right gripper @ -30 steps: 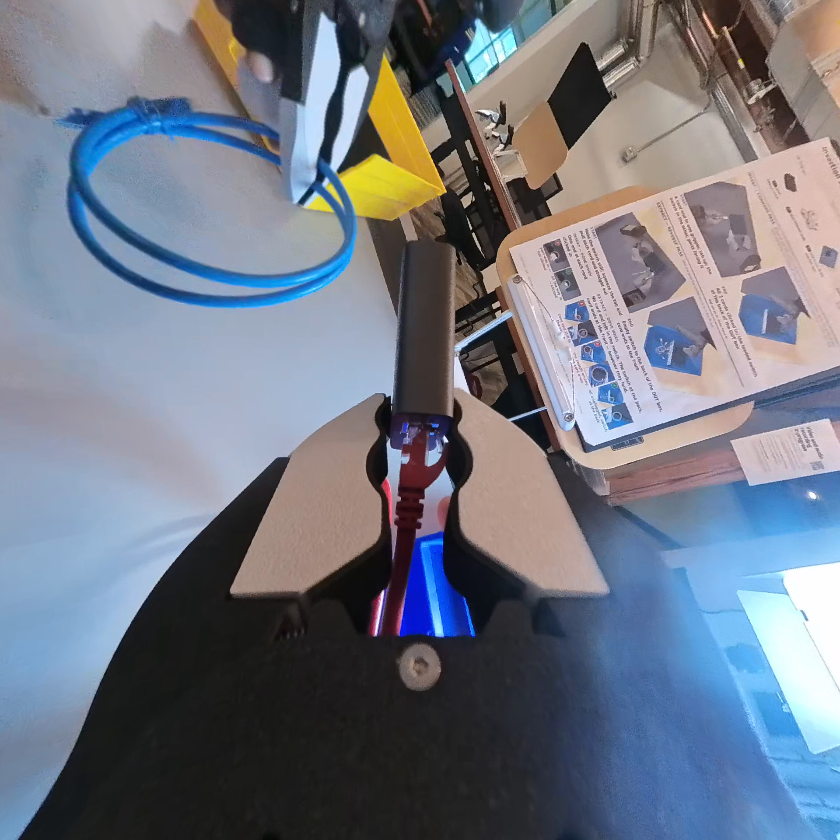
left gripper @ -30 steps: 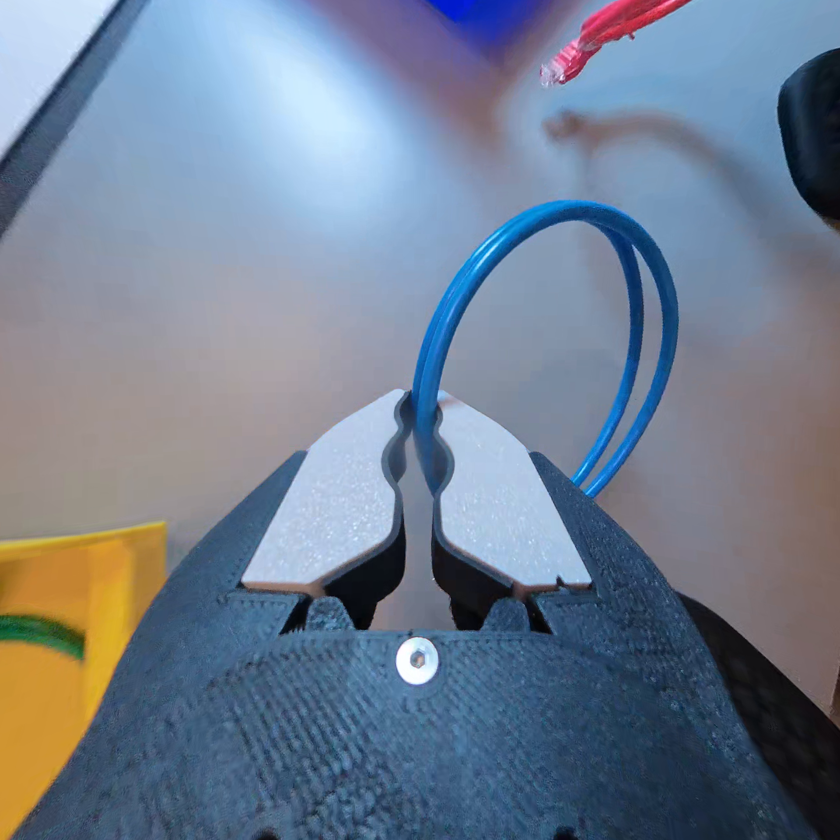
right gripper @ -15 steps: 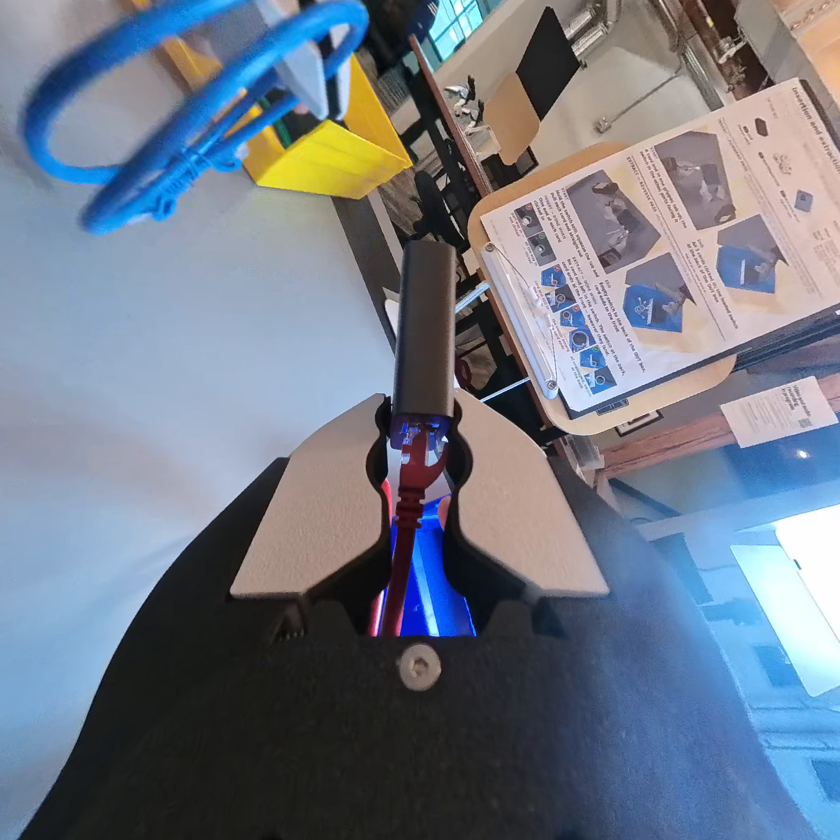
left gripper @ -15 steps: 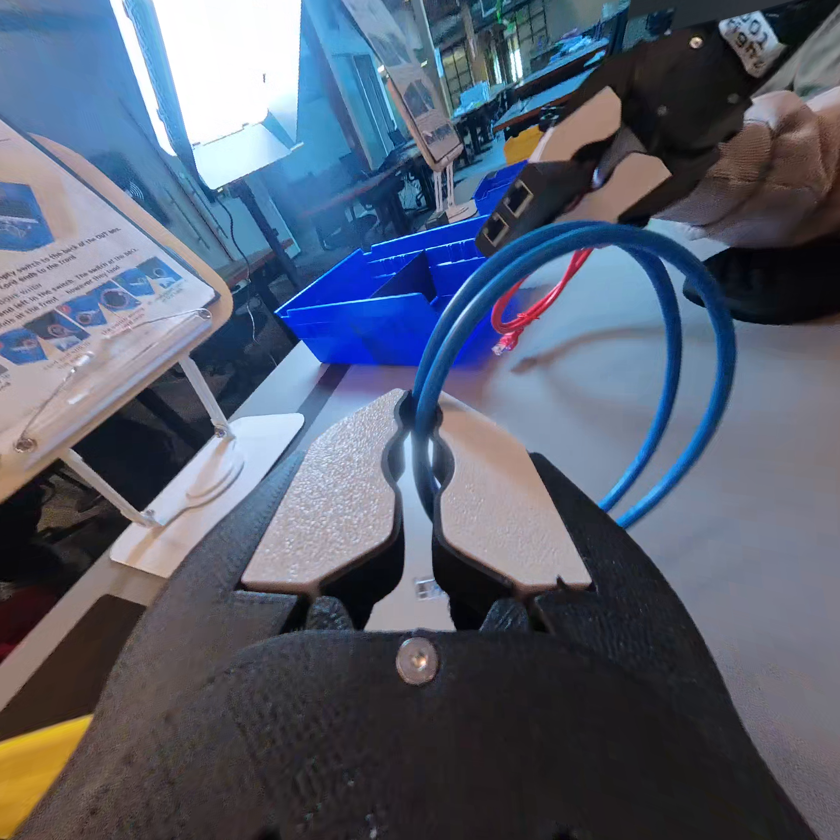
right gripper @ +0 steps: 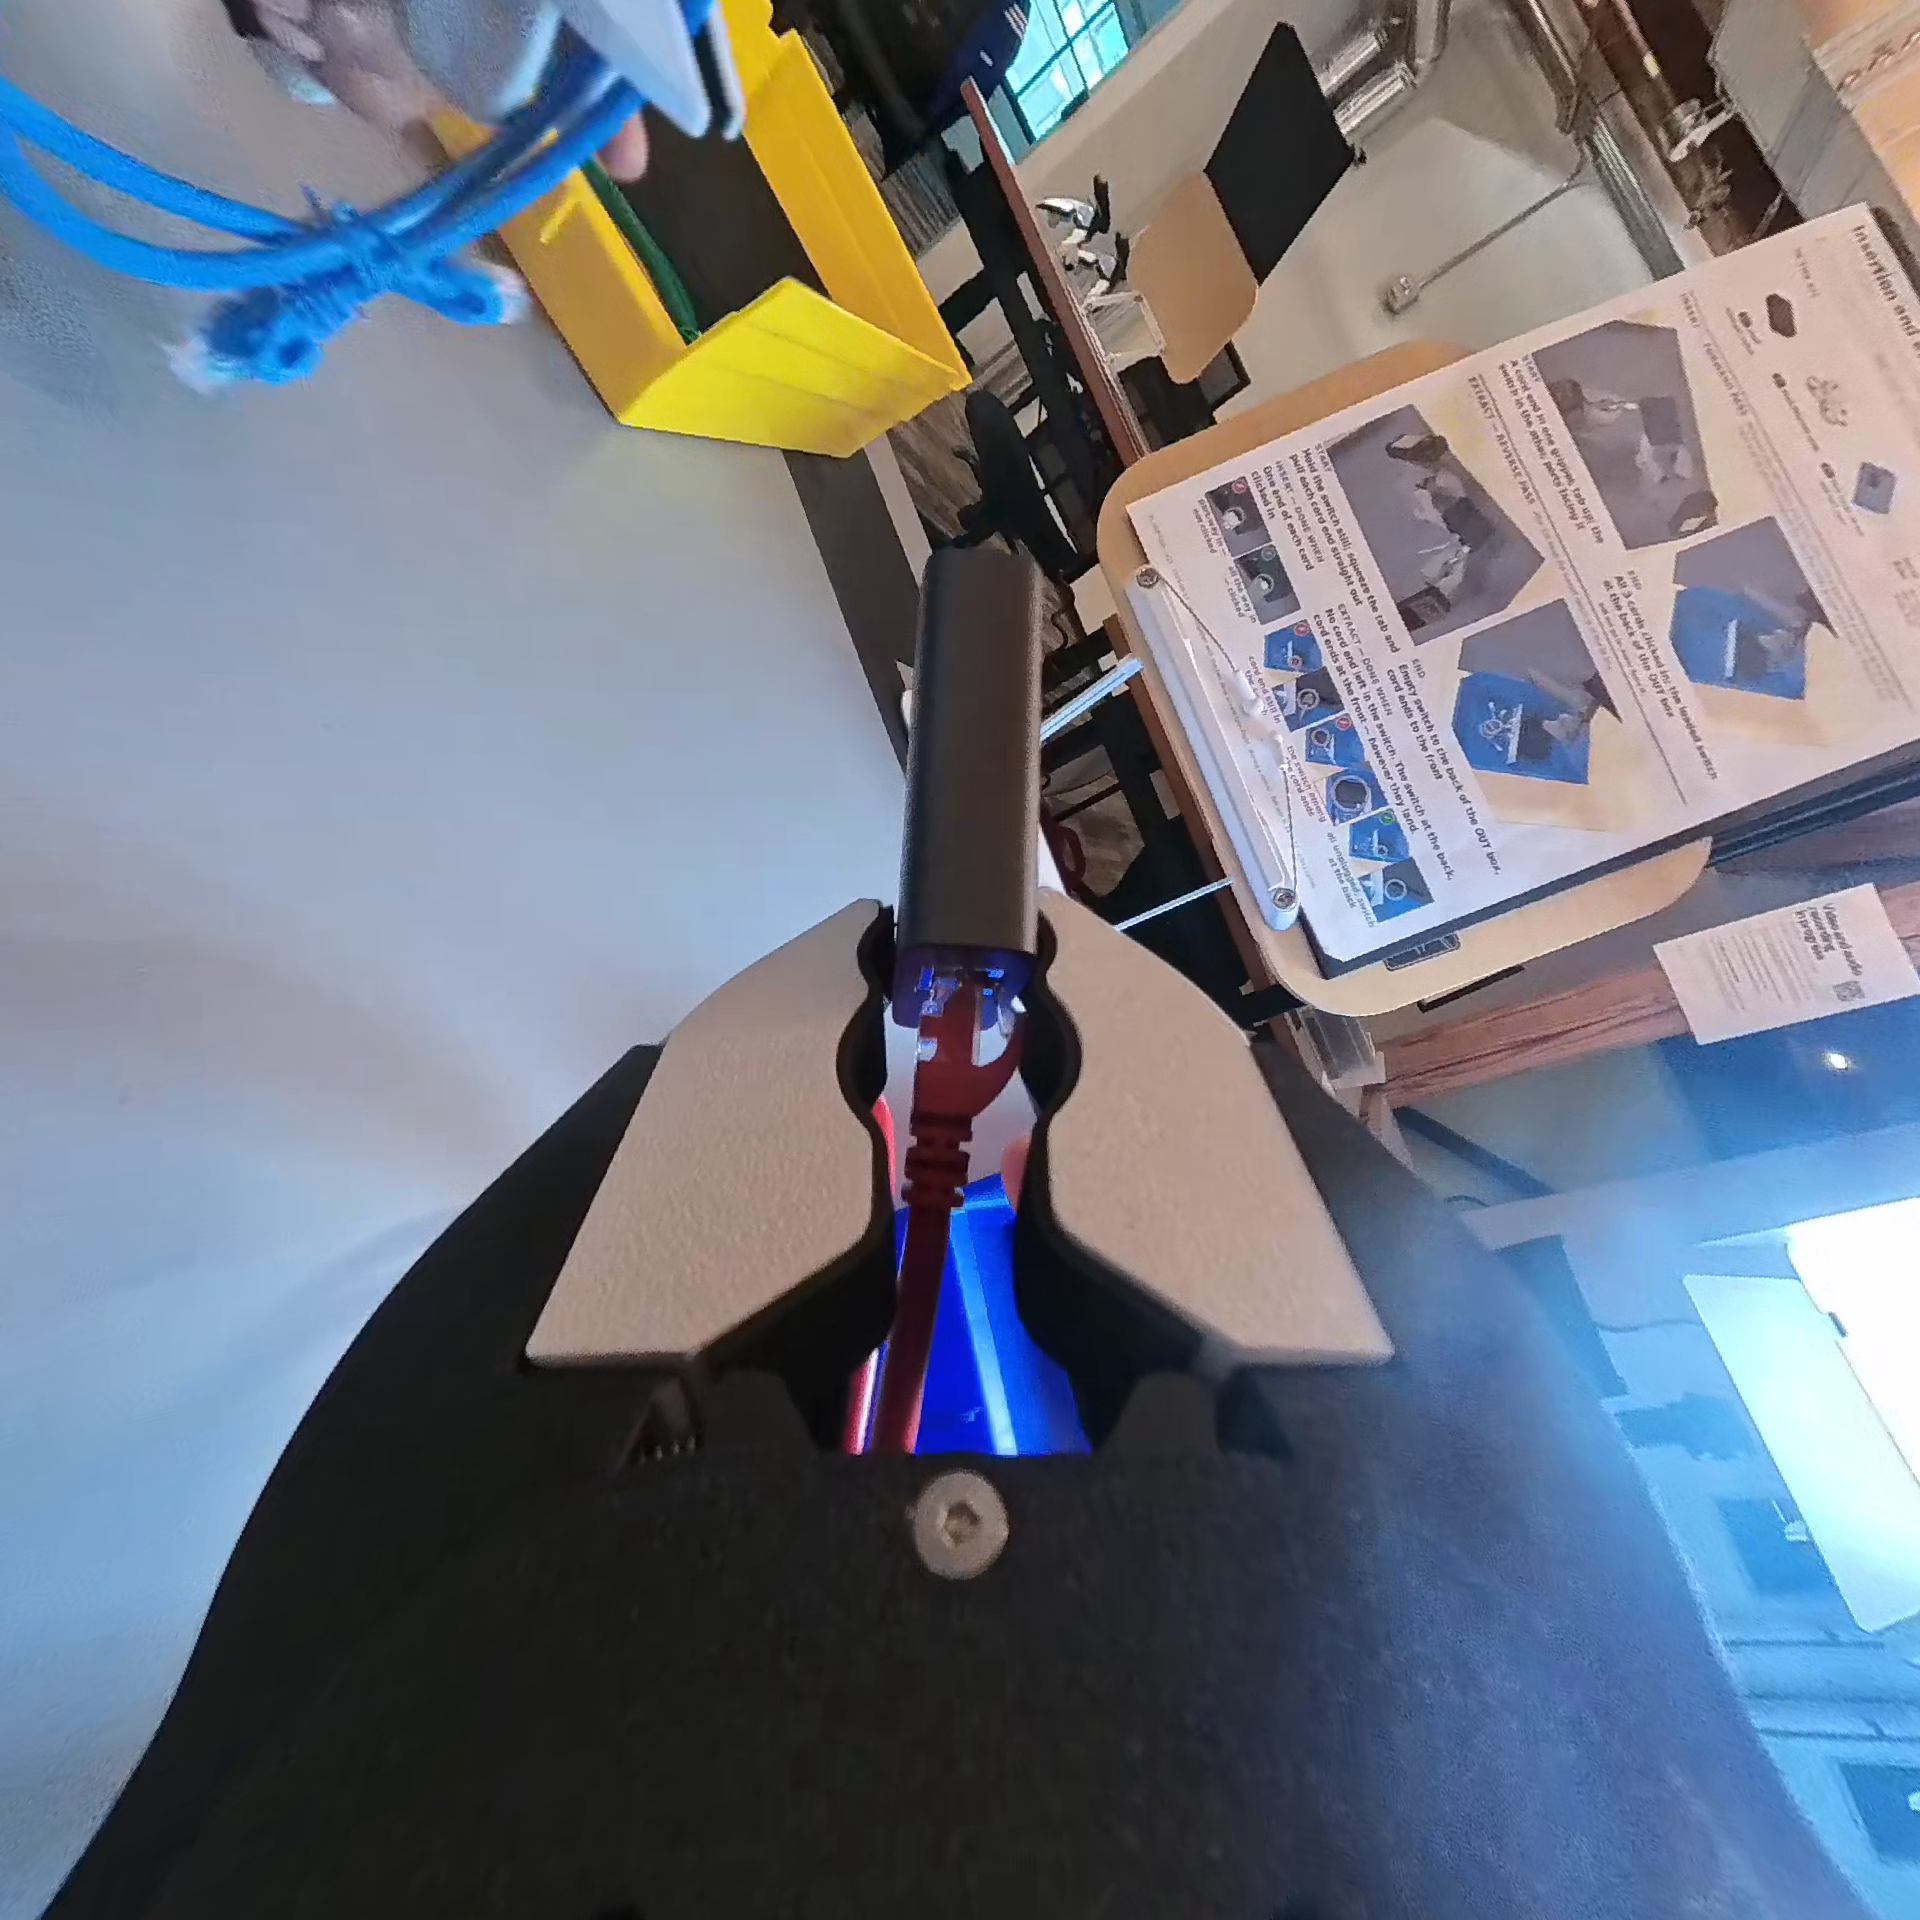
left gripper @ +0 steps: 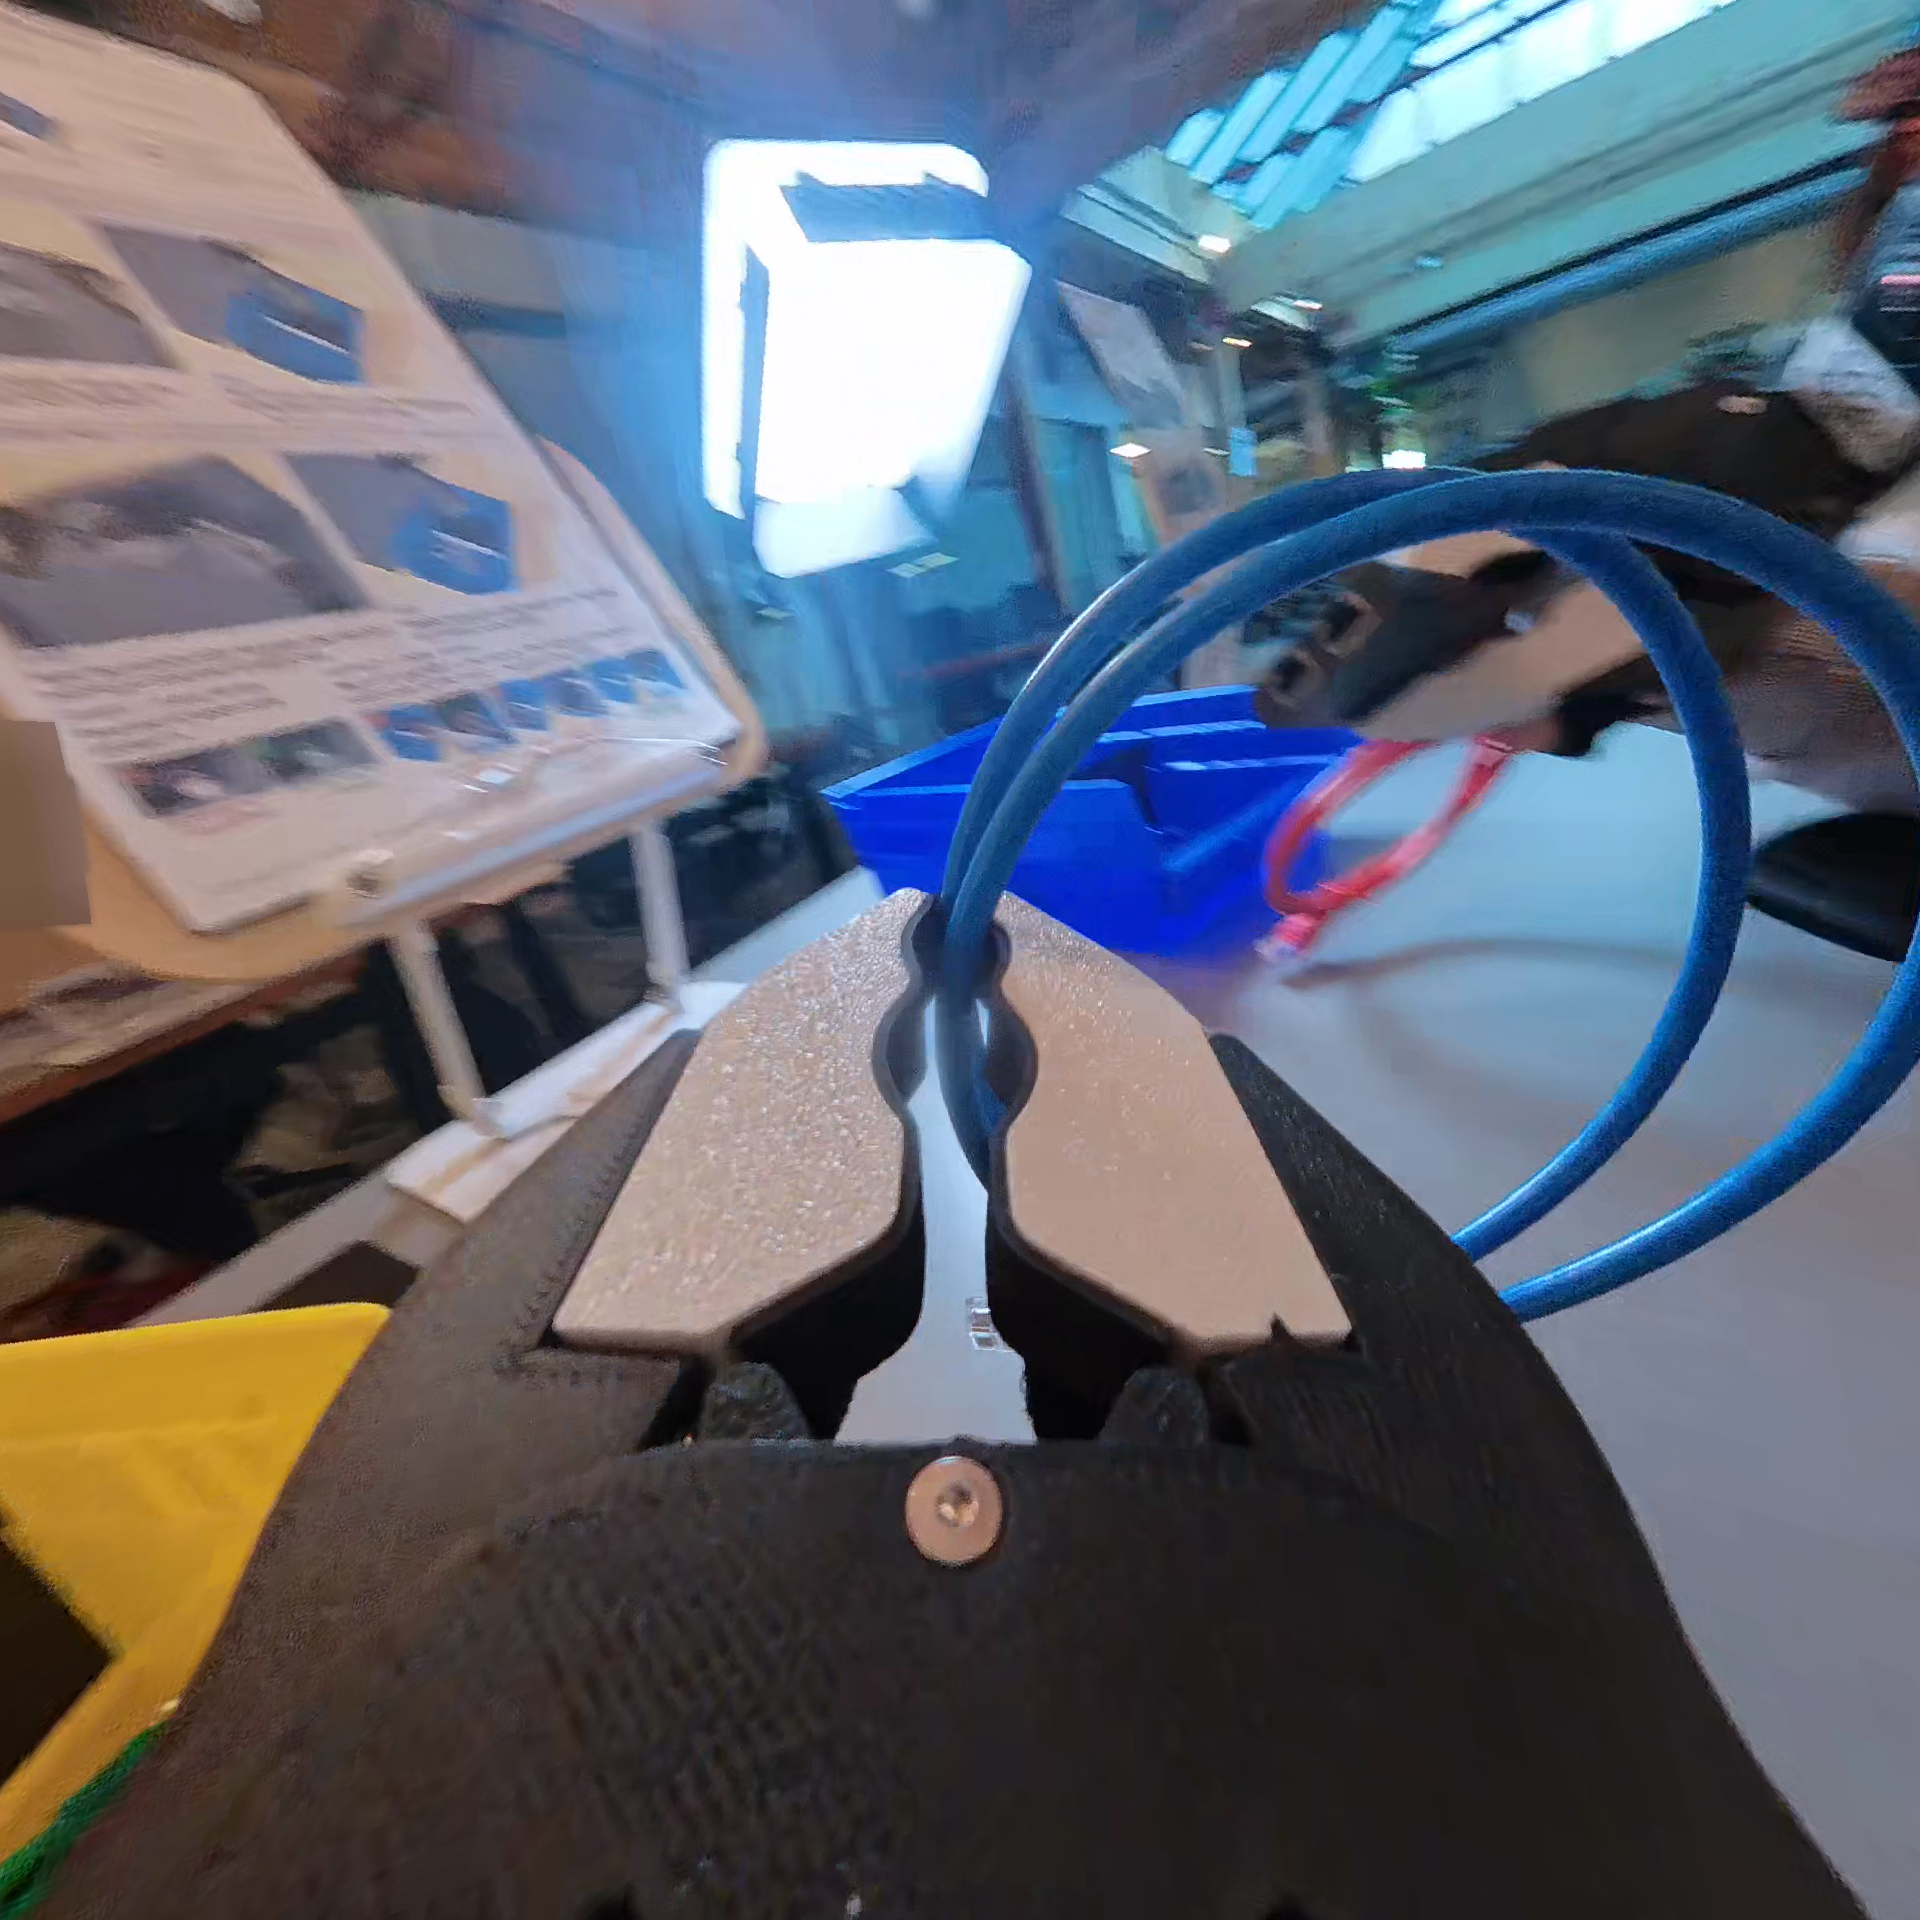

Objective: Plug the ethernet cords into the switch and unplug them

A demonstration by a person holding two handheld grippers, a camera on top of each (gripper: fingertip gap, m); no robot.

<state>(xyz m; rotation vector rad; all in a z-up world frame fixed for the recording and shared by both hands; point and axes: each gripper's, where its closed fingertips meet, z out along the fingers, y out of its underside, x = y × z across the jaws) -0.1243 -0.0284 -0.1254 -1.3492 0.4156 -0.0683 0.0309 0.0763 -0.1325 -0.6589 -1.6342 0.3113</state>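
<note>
White tabletop [right gripper: 364, 727] carries a yellow bin [right gripper: 790, 353] far left and a blue bin [left gripper: 1101, 831] beyond. Left gripper [left gripper: 954, 935] pinches the coiled blue cord [left gripper: 1714, 831]; right gripper [right gripper: 961, 935] clamps the black switch [right gripper: 971, 748], red cord [right gripper: 935, 1143] plugged in

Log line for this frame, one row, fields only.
left gripper: shut on blue cord | right gripper: shut on switch | red cord: plugged into switch

Printed writing covers the instruction sheet [right gripper: 1538, 644] and the small notice [right gripper: 1782, 961] beside it.
</note>
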